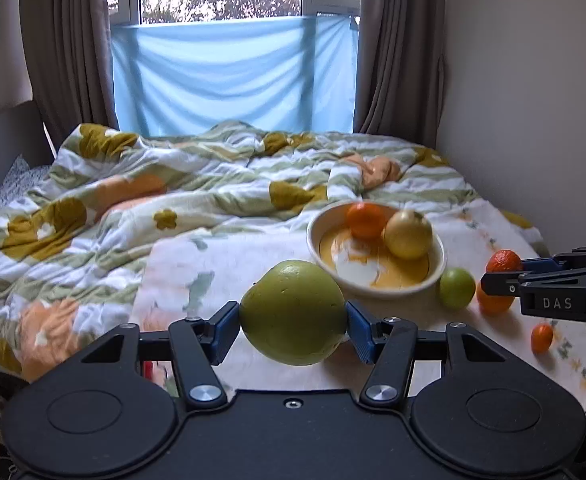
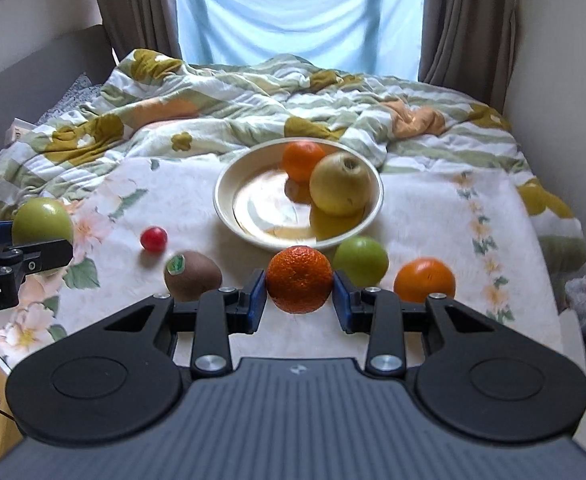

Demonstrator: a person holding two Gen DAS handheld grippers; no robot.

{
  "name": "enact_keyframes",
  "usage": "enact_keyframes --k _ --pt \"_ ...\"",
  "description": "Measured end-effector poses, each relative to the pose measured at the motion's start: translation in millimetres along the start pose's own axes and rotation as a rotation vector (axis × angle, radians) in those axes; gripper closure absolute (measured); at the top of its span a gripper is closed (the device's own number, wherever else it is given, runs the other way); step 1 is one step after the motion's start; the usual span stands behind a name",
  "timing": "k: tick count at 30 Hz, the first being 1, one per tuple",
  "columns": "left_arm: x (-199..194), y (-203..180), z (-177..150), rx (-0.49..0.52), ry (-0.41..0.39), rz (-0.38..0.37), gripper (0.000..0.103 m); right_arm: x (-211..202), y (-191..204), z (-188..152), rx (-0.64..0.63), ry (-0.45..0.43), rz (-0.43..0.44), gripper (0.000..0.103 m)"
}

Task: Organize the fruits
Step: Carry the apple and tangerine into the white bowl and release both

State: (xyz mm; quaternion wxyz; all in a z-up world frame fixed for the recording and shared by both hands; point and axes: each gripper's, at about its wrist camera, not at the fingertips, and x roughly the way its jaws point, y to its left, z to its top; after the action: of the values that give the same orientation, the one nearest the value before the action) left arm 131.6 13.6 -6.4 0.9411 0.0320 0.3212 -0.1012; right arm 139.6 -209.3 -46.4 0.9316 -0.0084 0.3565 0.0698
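Both grippers loaded: left gripper (image 1: 293, 314) clamps the big green fruit (image 1: 293, 312), right gripper (image 2: 299, 286) clamps the mandarin (image 2: 300, 279). Bowl (image 2: 229, 184) at 12 o'clock, two fruits inside. Next, I'd say: carry over the rim, release low.

A bed (image 2: 433, 208) carries it all. A rumpled flowered duvet (image 2: 221, 104) heaps across its far half, a pale floral cloth (image 2: 197, 200) covers the near half. On the cloth sits a cream bowl (image 2: 229, 216). In front of the bowl lie a green apple (image 2: 367, 258) and an orange (image 2: 425, 280); off to the left lie a kiwi (image 2: 197, 276) and a small red fruit (image 2: 153, 239).
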Motion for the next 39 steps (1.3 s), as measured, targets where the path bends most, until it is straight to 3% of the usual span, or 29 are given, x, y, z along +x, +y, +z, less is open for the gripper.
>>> enact_keyframes --k 10,23,32,39 --pt "33 -5 42 -0.001 -0.01 -0.002 0.041 9 -7 37 -0.029 -0.03 0.039 0.052" --pt "137 -28 87 0.009 0.075 -0.022 0.041 77 -37 75 -0.095 0.01 0.12 0.052" --pt "210 -42 96 0.018 0.167 -0.03 0.041 113 -54 82 -0.141 0.055 0.164 0.052" --pt "244 -51 91 0.039 0.221 -0.042 0.041 126 -66 80 -0.158 0.07 0.176 0.052"
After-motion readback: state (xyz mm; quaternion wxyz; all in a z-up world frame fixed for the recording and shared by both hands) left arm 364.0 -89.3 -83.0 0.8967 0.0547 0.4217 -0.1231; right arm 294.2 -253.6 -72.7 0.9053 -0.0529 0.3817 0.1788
